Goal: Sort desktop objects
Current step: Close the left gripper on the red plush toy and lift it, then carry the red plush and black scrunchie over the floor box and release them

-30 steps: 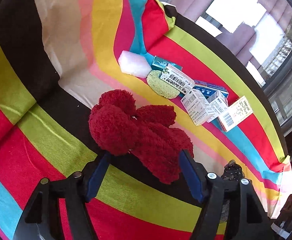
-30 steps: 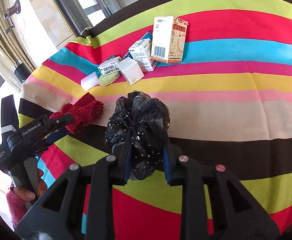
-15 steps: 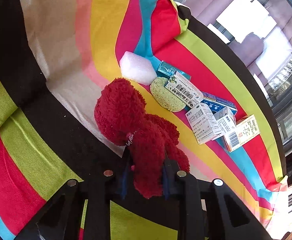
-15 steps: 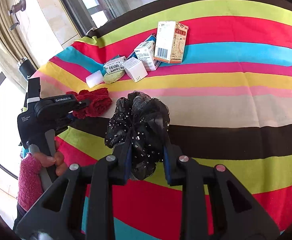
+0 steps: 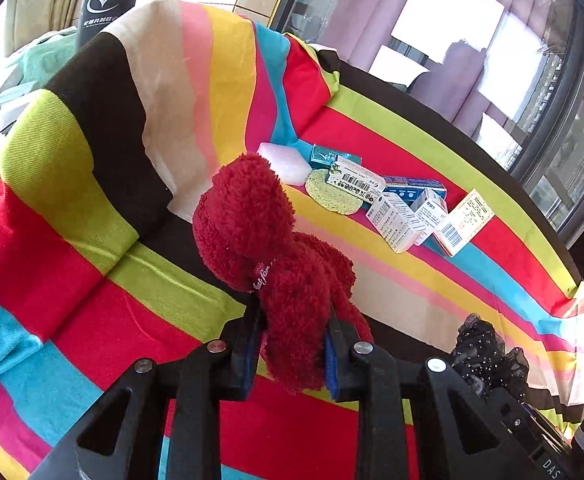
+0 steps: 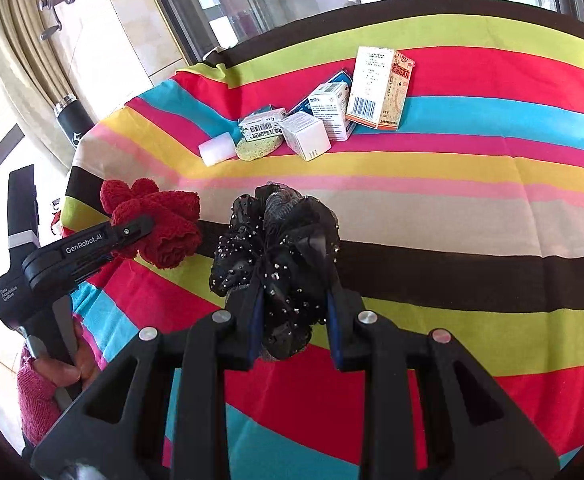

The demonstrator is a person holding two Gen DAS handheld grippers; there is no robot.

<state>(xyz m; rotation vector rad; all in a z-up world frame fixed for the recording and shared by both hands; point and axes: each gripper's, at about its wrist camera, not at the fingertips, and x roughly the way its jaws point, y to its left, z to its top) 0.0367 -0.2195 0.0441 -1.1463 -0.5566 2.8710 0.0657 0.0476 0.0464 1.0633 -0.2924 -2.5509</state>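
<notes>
Red fluffy scrunchie [image 5: 268, 248] pinched in left gripper [image 5: 290, 344], black sequinned scrunchie [image 6: 280, 252] in right gripper [image 6: 292, 328]; both lifted clear of the boxes [image 6: 331, 112], probably for grouping.

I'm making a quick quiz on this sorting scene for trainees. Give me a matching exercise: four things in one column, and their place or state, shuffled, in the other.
Things:
1. red fluffy scrunchie
2. black sequined scrunchie
3. white sponge block
4. tall orange-and-white box

Places or states:
A. on the cloth, at the left end of the row
B. clamped in the right hand-held gripper
C. on the cloth, at the right end of the row
D. clamped in the left hand-held gripper

Pairs: 1-D, 2-B, 3-A, 4-C
</notes>
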